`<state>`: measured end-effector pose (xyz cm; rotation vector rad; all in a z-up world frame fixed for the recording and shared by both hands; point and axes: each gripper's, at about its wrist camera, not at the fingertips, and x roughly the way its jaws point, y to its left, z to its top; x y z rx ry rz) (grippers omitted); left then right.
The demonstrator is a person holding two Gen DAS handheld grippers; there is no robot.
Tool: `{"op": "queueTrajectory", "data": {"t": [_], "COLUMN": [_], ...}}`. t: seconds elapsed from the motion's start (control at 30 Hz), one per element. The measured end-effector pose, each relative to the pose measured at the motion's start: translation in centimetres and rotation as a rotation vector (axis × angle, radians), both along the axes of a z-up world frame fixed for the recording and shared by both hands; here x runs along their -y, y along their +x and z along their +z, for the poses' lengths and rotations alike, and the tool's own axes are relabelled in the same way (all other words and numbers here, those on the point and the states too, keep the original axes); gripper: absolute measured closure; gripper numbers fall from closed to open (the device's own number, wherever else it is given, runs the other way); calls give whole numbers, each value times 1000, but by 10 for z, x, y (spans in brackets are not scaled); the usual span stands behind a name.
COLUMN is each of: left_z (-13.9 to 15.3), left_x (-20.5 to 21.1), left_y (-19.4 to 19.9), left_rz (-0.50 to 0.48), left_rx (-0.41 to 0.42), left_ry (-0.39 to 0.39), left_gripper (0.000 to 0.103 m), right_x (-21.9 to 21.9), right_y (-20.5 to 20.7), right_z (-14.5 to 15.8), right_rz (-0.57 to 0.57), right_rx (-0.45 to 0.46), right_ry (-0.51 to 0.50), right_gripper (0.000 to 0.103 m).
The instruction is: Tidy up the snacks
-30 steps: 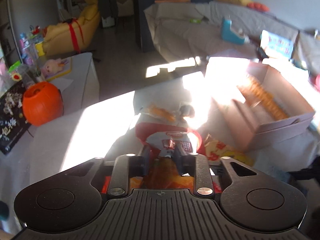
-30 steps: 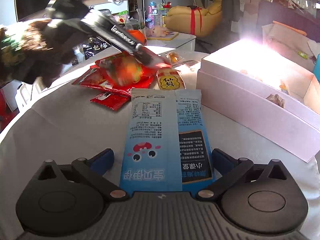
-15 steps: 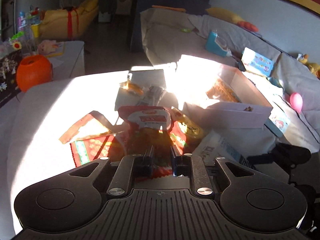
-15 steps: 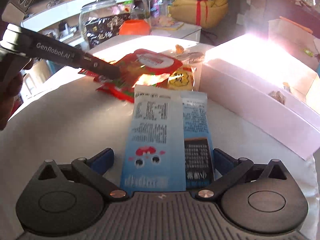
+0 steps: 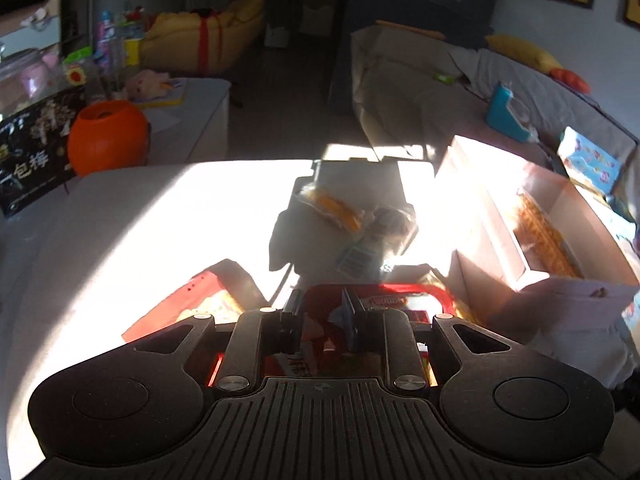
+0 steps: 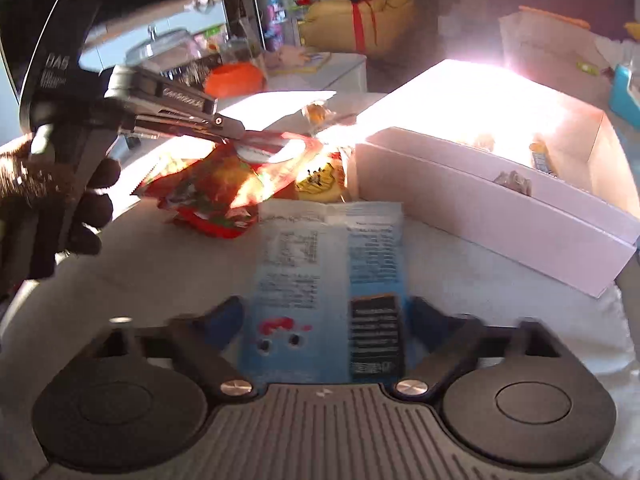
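Note:
My left gripper is shut on a red snack bag and holds it above the white table; it also shows in the right wrist view gripping the red bag. My right gripper is wide open around a blue snack packet lying flat on the table. The open white box with orange snacks inside stands to the right; it also shows in the right wrist view. A yellow packet lies beside the box.
More red packets lie on the table under the left gripper. Small wrapped snacks lie further back in shadow. An orange pumpkin bucket and a black box stand at the far left. A sofa is behind.
The left gripper has lifted the red bag higher and tilted it toward the box. The right gripper has stayed open around the blue packet, shifting slightly.

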<state>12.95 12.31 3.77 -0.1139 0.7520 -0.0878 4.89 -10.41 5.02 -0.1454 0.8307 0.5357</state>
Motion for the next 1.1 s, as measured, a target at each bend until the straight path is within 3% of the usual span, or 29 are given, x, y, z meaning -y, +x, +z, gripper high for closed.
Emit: {"op": "queueTrajectory", "data": {"t": [0.1, 0.27, 0.37, 0.5, 0.57, 0.7, 0.9, 1.0, 1.1], "left_z": [-5, -9, -4, 10, 15, 13, 3, 5, 11], "left_x": [18, 46, 49, 36, 40, 69, 113, 116, 113], "left_y": [-14, -48, -62, -71, -78, -93, -99, -101, -104], "left_rz": [-140, -314, -286, -137, -116, -194, -269, -280, -273], "left_rx": [24, -8, -34, -73, -72, -71, -29, -28, -11], "left_ry": [56, 66, 20, -57, -35, 27, 199, 195, 171], "left_gripper": [80, 80, 77, 76, 76, 74, 45, 44, 45], "right_x": [16, 51, 64, 71, 71, 72, 97, 107, 104], "right_y": [-10, -24, -34, -39, -39, -28, -17, -15, -16], "right_z": [3, 5, 7, 11, 11, 2, -6, -10, -12], "right_rz": [-20, -85, -105, -155, -170, -234, -320, -341, -338], "right_rx": [2, -2, 32, 87, 110, 132, 42, 15, 23], "right_ry": [4, 17, 16, 21, 15, -28, 73, 123, 106], "right_gripper": [19, 19, 17, 12, 9, 7, 5, 4, 3]}}
